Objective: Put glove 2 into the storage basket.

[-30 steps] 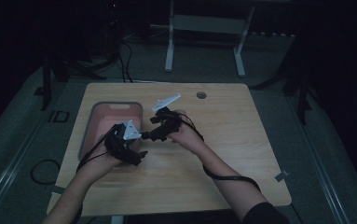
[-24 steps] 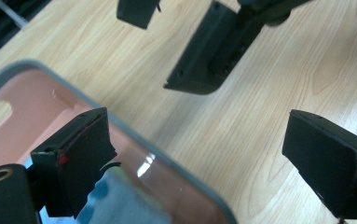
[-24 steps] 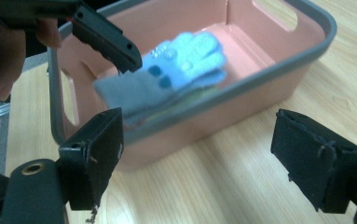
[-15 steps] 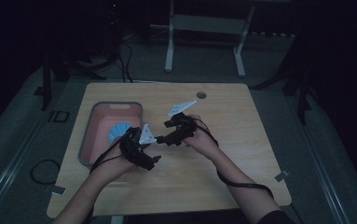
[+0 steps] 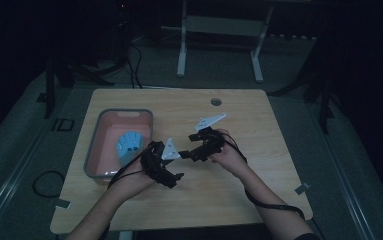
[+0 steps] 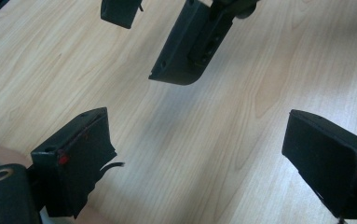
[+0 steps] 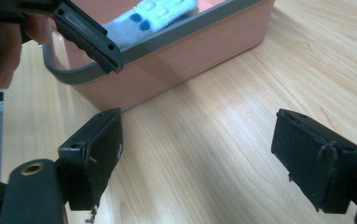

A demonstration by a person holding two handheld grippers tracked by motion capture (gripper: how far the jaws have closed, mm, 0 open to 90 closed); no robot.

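A pink tray (image 5: 99,145) with a grey rim (image 7: 176,39) stands on the left of the wooden table. In it lies a light blue soft item with dark spots (image 5: 128,146), also seen in the right gripper view (image 7: 160,14). My left gripper (image 5: 169,167) hovers just right of the tray, open, with bare wood between its jaws (image 6: 199,140). My right gripper (image 5: 191,151) faces it from the right, also open and holding nothing (image 7: 199,140). The two grippers are close together, tips nearly meeting. A hand (image 7: 1,46) holds the left gripper.
A small round dark grommet (image 5: 216,102) sits near the table's far edge. Bare wood (image 5: 219,200) lies in front of the hands. Cables trail from both grippers; one loops on the floor (image 5: 46,182) at left. A white table frame (image 5: 219,40) stands behind.
Both grippers have moved right and toward the person, away from the tray. The blue item, covered by the grippers before, now lies in plain sight in the tray.
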